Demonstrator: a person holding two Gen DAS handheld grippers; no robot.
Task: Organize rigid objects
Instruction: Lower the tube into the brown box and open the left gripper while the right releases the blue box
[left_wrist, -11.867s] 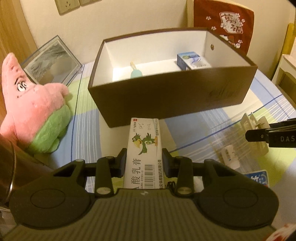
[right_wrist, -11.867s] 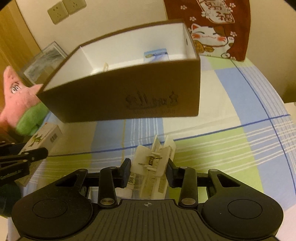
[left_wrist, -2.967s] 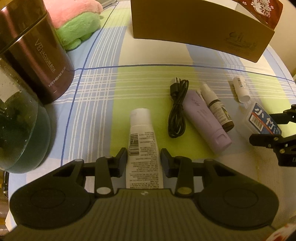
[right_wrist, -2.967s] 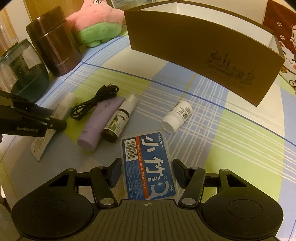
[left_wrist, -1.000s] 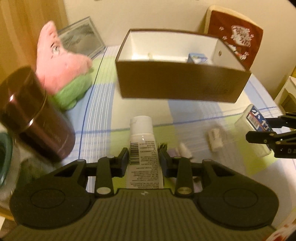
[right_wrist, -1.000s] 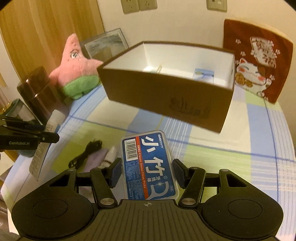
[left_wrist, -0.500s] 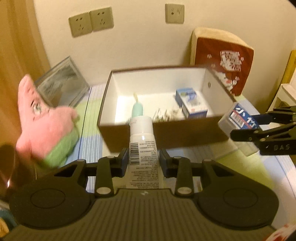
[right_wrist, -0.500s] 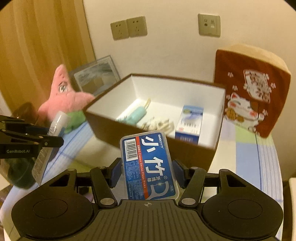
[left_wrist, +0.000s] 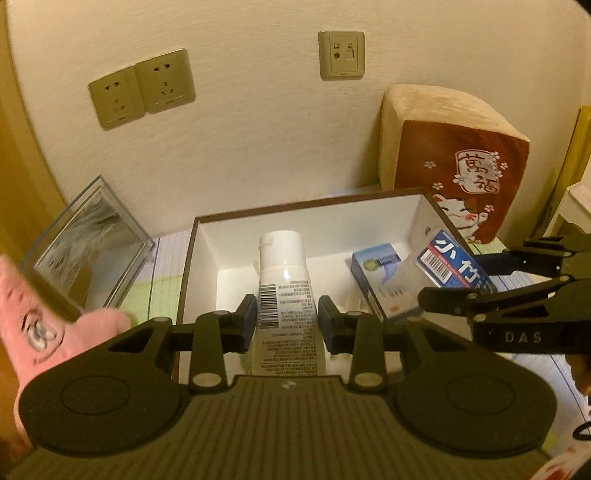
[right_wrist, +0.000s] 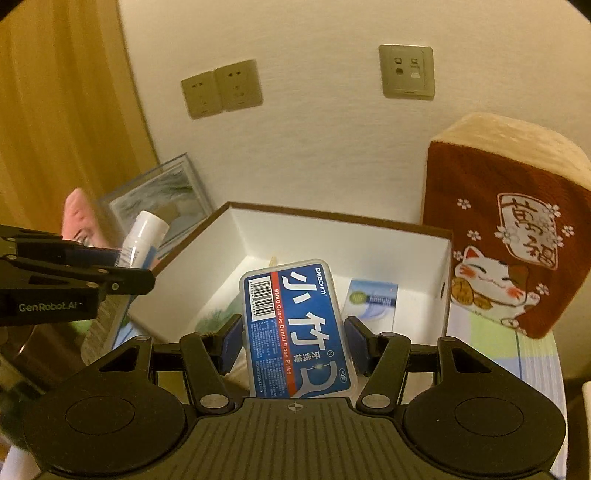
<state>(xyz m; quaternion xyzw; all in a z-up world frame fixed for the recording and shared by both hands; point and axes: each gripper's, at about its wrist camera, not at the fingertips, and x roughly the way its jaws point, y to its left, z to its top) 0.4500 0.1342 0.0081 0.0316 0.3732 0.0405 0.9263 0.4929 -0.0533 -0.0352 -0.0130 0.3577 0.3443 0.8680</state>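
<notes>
My left gripper (left_wrist: 287, 312) is shut on a white tube (left_wrist: 283, 284) with a barcode label, held above the open brown box (left_wrist: 314, 218). My right gripper (right_wrist: 293, 334) is shut on a clear floss-pick case (right_wrist: 295, 325) with a blue label, also over the box (right_wrist: 424, 236). In the left wrist view the right gripper (left_wrist: 476, 277) with the case (left_wrist: 450, 264) hangs at the box's right side. In the right wrist view the left gripper (right_wrist: 125, 266) with the tube (right_wrist: 142, 236) is at the box's left edge. A blue-and-white carton (left_wrist: 376, 266) lies inside the box.
A pink star plush (left_wrist: 40, 325) and a framed picture (left_wrist: 88, 243) stand left of the box. A red lucky-cat cushion (right_wrist: 517, 251) leans against the wall on the right. Wall sockets (left_wrist: 144, 86) are behind. The striped cloth (right_wrist: 532, 354) covers the table.
Both grippers have risen and moved forward with their loads, from in front of the box to over its opening. The table items in front have dropped out of view.
</notes>
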